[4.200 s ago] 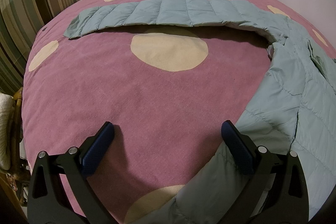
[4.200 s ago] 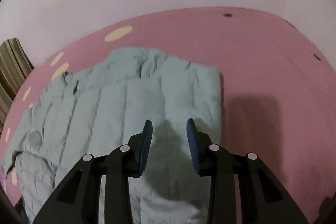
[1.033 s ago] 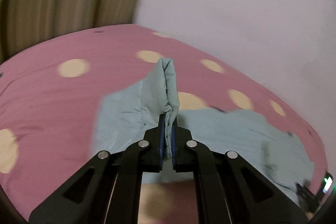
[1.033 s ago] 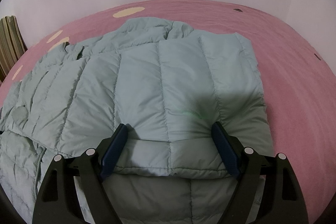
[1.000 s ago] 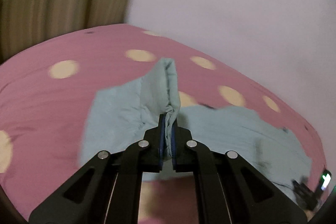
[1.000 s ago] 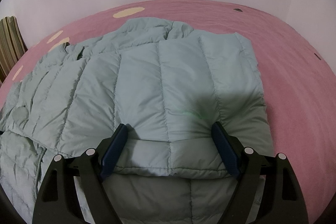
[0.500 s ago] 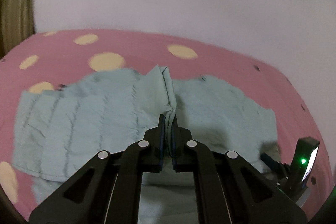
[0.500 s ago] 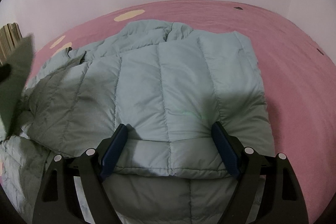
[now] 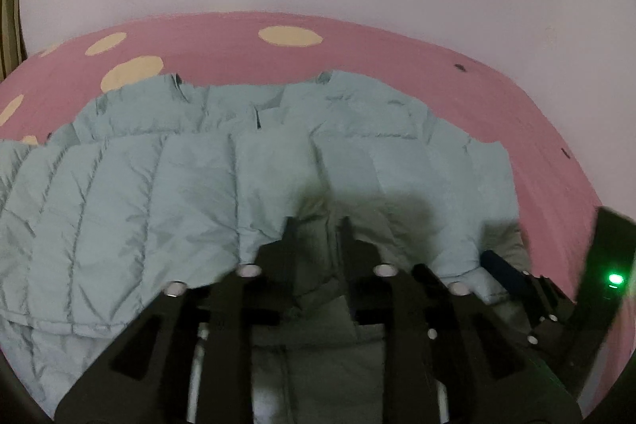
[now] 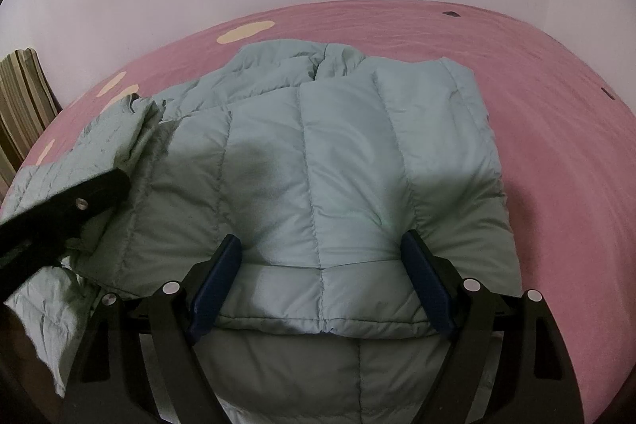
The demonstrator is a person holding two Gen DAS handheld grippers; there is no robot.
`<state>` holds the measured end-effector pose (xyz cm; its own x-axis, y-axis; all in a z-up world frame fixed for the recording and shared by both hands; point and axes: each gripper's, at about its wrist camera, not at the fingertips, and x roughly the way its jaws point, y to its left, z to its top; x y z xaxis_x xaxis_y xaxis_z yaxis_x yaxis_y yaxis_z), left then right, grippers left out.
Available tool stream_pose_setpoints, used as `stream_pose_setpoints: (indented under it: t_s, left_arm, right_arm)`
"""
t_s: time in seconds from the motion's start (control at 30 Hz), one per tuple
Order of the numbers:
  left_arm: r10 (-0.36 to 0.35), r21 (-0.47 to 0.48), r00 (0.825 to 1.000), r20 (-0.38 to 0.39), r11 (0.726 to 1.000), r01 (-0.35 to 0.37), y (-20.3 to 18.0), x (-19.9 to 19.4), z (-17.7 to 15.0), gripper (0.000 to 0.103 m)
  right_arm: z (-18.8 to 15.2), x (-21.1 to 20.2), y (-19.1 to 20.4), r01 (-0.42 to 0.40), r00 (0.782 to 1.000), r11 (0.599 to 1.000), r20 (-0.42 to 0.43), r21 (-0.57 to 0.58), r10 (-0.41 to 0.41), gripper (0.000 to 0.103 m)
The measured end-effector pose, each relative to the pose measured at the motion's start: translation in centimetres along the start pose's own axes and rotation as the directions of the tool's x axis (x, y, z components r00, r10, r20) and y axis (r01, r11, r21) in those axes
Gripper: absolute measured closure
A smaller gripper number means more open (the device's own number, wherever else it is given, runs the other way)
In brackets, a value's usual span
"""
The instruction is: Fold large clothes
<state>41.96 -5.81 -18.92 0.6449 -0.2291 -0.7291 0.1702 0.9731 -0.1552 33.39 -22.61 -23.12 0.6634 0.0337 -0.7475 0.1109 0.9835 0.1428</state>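
Note:
A pale teal quilted puffer jacket (image 9: 198,177) lies spread on a pink bed cover. In the left wrist view its sleeve is laid across the body, and my left gripper (image 9: 316,225) stands with jaws slightly apart, a small gap over the shadowed sleeve end, not pinching cloth. In the right wrist view the jacket (image 10: 338,153) shows a folded panel on top. My right gripper (image 10: 322,261) is open wide, resting over the folded panel's near edge, holding nothing. The left gripper's body shows at the left (image 10: 63,209).
The pink bed cover (image 9: 397,54) with cream dots runs to a white wall behind. Bare pink cover (image 10: 556,146) lies right of the jacket. A striped cushion (image 10: 20,98) stands at the far left. The right gripper's body with a green light (image 9: 612,279) is at the right edge.
My left gripper carried the pinched sleeve across over the jacket body, lowered it and let go; its jaws have parted. The right gripper stayed open in place.

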Motion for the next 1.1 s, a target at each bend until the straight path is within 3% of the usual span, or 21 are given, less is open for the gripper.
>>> stream_pose_setpoints:
  t_s: [0.03,0.13,0.2,0.37,0.5,0.63,0.8,0.83,0.87,0.93,1.03,1.1]
  left_arm:
    - [0.007,0.008,1.000,0.019,1.000,-0.007,0.1,-0.9,0.0,0.051]
    - [0.009,0.011,0.998,0.066,1.000,-0.010,1.1,-3.9,0.0,0.037]
    - [0.025,-0.002,0.996,0.089,1.000,-0.025,2.8,-6.1,-0.3,0.033]
    - [0.171,-0.055,0.975,0.142,0.985,-0.164,9.1,-10.0,-1.8,0.032]
    - [0.316,-0.140,0.939,0.136,0.944,-0.297,15.7,-12.3,-3.4,0.031]
    - [0.394,-0.221,0.912,0.110,0.905,-0.364,20.5,-13.5,-4.4,0.031]
    - [0.435,-0.289,0.896,0.086,0.872,-0.396,24.1,-14.0,-5.3,0.031]
    - [0.438,-0.290,0.895,0.082,0.870,-0.399,24.3,-14.0,-5.4,0.031]
    - [0.440,-0.293,0.895,0.077,0.868,-0.402,24.7,-13.8,-5.5,0.031]
    - [0.442,-0.293,0.895,0.068,0.866,-0.405,25.2,-13.8,-5.8,0.031]
    - [0.434,-0.300,0.899,0.062,0.867,-0.398,25.7,-13.6,-5.7,0.031]
    - [0.430,-0.303,0.900,0.070,0.869,-0.391,25.6,-13.8,-5.3,0.031]
  right_arm:
    - [0.0,0.0,0.0,0.000,1.000,1.000,0.000,0.000,0.000,0.022]
    - [0.0,-0.1,0.1,0.005,1.000,1.000,-0.001,-0.003,-0.005,0.022]
    - [0.0,0.0,0.2,0.009,1.000,1.000,-0.004,-0.005,-0.009,0.022]
    - [0.6,-0.7,0.5,0.022,1.000,1.000,-0.001,-0.014,-0.022,0.022]
    - [1.3,-3.0,1.7,0.009,0.999,1.000,0.035,-0.006,-0.008,0.022]
    - [2.8,-4.2,5.7,-0.071,0.996,0.996,0.048,-0.056,0.073,0.022]
    - [4.1,-1.3,9.6,-0.143,0.990,0.988,-0.022,-0.060,0.142,0.023]
    - [4.2,-0.5,10.1,-0.150,0.988,0.987,-0.041,-0.057,0.148,0.033]
    - [4.2,0.1,10.5,-0.160,0.986,0.986,-0.063,-0.053,0.157,0.056]
    - [4.1,1.5,11.6,-0.184,0.977,0.981,-0.122,-0.057,0.176,0.067]
    - [3.9,1.2,12.5,-0.197,0.975,0.975,-0.122,-0.104,0.184,0.093]
    - [4.3,-0.2,12.3,-0.196,0.978,0.974,-0.088,-0.115,0.187,0.095]
